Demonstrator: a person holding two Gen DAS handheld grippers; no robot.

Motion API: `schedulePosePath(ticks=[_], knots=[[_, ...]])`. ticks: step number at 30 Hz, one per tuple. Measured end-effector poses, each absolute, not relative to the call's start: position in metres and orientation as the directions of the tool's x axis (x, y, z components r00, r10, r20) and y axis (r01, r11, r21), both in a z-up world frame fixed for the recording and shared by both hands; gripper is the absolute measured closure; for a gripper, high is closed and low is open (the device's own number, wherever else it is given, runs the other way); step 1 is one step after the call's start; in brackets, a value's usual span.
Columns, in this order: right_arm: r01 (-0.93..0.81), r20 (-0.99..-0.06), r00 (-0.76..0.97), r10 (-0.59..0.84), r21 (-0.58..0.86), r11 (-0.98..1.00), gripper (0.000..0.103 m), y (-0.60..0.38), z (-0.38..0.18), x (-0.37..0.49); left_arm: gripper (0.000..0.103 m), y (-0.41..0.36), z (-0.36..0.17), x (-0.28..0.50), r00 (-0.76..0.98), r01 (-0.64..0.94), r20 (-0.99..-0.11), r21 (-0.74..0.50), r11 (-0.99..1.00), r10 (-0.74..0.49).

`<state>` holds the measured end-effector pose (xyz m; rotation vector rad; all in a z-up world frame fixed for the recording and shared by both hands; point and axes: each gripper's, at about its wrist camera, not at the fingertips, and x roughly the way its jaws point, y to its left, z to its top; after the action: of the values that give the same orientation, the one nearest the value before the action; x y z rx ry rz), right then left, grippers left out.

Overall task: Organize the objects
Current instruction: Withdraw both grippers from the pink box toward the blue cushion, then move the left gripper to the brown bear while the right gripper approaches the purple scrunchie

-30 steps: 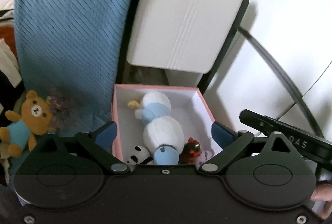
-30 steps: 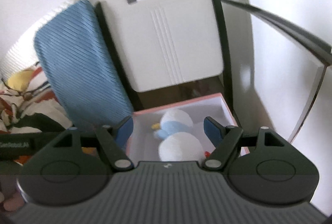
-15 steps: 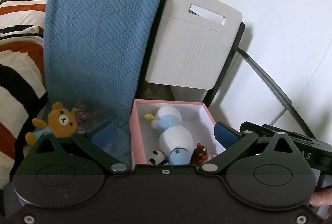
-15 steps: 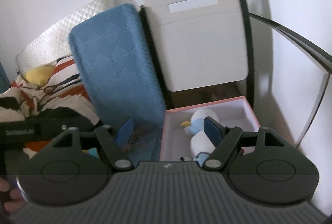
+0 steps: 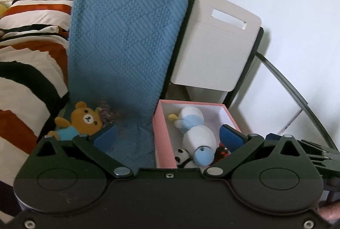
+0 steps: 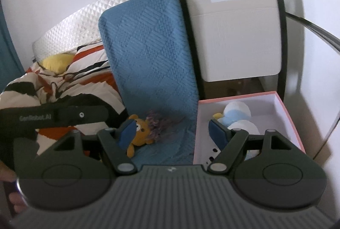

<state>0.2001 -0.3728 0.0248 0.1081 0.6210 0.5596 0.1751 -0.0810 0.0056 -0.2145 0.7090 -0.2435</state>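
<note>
A pink box (image 5: 157, 133) with white inside sits on a chair seat and holds a white-and-blue plush (image 5: 194, 132), a small panda (image 5: 182, 158) and a red-black toy (image 5: 223, 151). It also shows in the right wrist view (image 6: 291, 114). A brown teddy bear in a blue shirt (image 5: 81, 121) lies left of the box beside a purple tuft (image 5: 106, 111); the right wrist view shows the bear (image 6: 141, 130) too. My left gripper (image 5: 167, 137) is open and empty, above the blanket and box. My right gripper (image 6: 172, 130) is open and empty, between bear and box.
A blue knitted blanket (image 5: 127, 42) hangs over the chair back and seat. A white folding board (image 5: 214, 48) leans behind the box. A striped duvet (image 5: 25, 63) lies at the left. A white wall (image 5: 297, 16) is at the right.
Both grippers have pulled back and shifted left from over the box. The bear and more of the blanket have come into view. Both stay open.
</note>
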Motion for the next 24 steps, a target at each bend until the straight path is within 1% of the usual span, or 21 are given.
schedulePosePath(ticks=[1, 3, 4, 5, 24], knots=[[-0.469, -0.525, 0.667, 0.529, 0.256, 0.845, 0.026, -0.369, 0.025, 0.199, 0.000, -0.077, 0.005, 0.173, 0.735, 0.141, -0.614, -0.276, 0.951, -0.287], [-0.487, -0.520, 0.661, 0.541, 0.251, 0.837, 0.013, -0.363, 0.026, 0.195, 0.000, -0.068, 0.004, 0.169, 0.739, 0.128, -0.614, -0.278, 0.952, -0.278], [-0.498, -0.513, 0.659, 0.550, 0.249, 0.830, 0.004, -0.361, 0.028, 0.193, 0.000, -0.063, 0.003, 0.167, 0.740, 0.120, -0.615, -0.279, 0.953, -0.273], [-0.509, -0.510, 0.655, 0.559, 0.249, 0.824, 0.000, -0.359, 0.028, 0.191, 0.000, -0.058, 0.002, 0.164, 0.741, 0.112, -0.616, -0.280, 0.953, -0.268], [-0.558, -0.571, 0.590, 0.571, 0.222, 0.800, 0.000, -0.304, 0.017, 0.176, 0.000, 0.006, -0.012, 0.140, 0.755, 0.033, -0.615, -0.309, 0.950, -0.226]])
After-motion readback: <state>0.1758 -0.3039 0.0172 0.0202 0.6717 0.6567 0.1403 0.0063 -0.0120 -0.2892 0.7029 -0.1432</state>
